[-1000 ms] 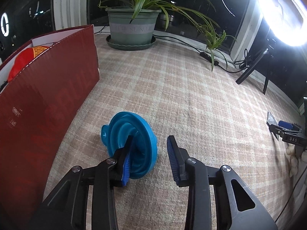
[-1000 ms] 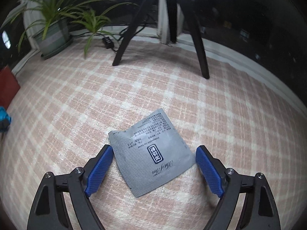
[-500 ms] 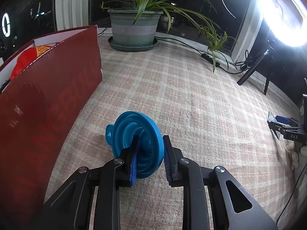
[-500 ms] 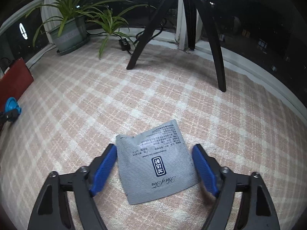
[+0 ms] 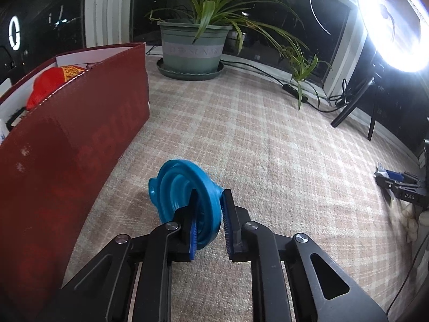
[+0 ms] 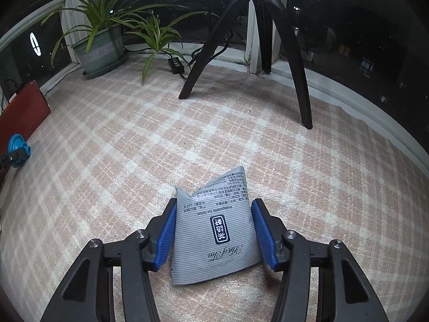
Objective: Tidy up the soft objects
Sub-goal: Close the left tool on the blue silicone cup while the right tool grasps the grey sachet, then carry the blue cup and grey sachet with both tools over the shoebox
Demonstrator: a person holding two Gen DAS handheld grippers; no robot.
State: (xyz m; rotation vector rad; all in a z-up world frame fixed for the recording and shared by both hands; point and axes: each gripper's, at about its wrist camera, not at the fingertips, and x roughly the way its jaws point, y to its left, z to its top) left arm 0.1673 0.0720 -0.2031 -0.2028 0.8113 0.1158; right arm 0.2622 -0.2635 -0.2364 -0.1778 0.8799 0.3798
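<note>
In the left wrist view the left gripper (image 5: 209, 224) pinches the blue funnel's (image 5: 185, 196) rim beside the red box (image 5: 72, 145), ready for boxing, while in the right wrist view the right gripper (image 6: 214, 234) squeezes the grey tea sachet (image 6: 214, 228), buckling it on the carpet (image 6: 187, 134).

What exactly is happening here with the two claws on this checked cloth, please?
A person is working both claws at once. The left claw is clamped on the rim of a blue collapsible funnel, beside the red box. The right claw is squeezing a grey tea sachet from both sides, so it buckles upward. Neither item is in the box yet.
</note>
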